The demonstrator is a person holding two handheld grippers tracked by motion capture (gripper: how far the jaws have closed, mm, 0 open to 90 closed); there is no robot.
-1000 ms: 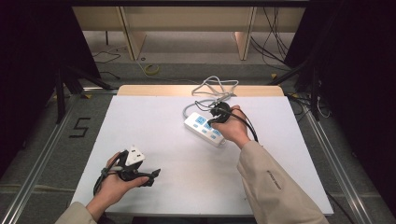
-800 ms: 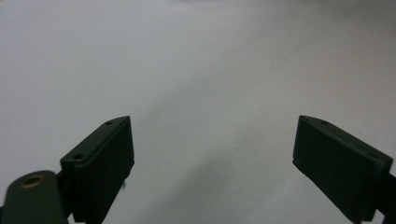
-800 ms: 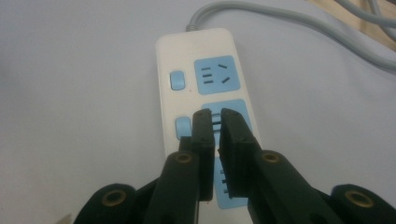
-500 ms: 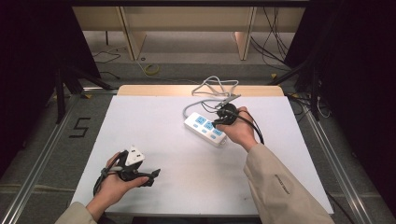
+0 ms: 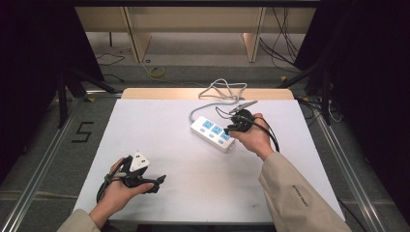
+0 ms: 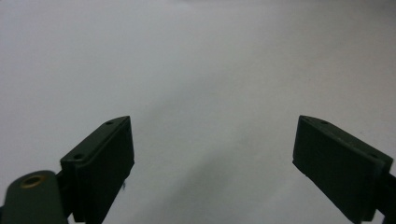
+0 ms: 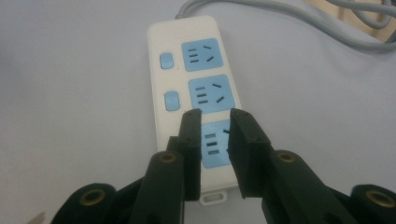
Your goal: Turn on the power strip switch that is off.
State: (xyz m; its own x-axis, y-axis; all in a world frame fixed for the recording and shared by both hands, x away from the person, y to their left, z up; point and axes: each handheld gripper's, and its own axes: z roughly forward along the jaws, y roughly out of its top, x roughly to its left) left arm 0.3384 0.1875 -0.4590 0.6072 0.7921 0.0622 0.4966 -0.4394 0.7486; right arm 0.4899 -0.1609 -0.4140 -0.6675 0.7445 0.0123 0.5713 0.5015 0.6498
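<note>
- Closest to you, your left gripper [image 5: 153, 182] sits at the near left of the table [image 5: 159, 125], lying on its side in your left hand [image 5: 118, 191].
- In the left gripper view its fingers [image 6: 100, 165] are spread wide with just bare white tabletop between them, so that one's released and holding nothing.
- Further in, to the right of centre, your right hand [image 5: 254, 140] has the right gripper [image 5: 231, 129] pointed down at the power strip [image 5: 212, 133].
- The strip is white with three blue sockets in a row and lies flat and slanted on the table, touching nothing but the tabletop.
- In the right gripper view, the fingers [image 7: 191, 140] hang right over the socket [image 7: 215, 142] at the strip's near end. You can see the blue face and its slots through the narrow gap between them.
- Those fingers have just been opening a bit. They're only slightly parted and not clamped on anything; the socket shows between them, but the strip's body is wider than the gap and the pads aren't pressing on it.
- The other two sockets [image 7: 208, 93] and the two little blue buttons [image 7: 171, 100] beside them sit beyond the fingertips, clear of them.
- Farthest out, the strip's grey cord [image 5: 222, 89] loops off past the table's far edge.
</note>
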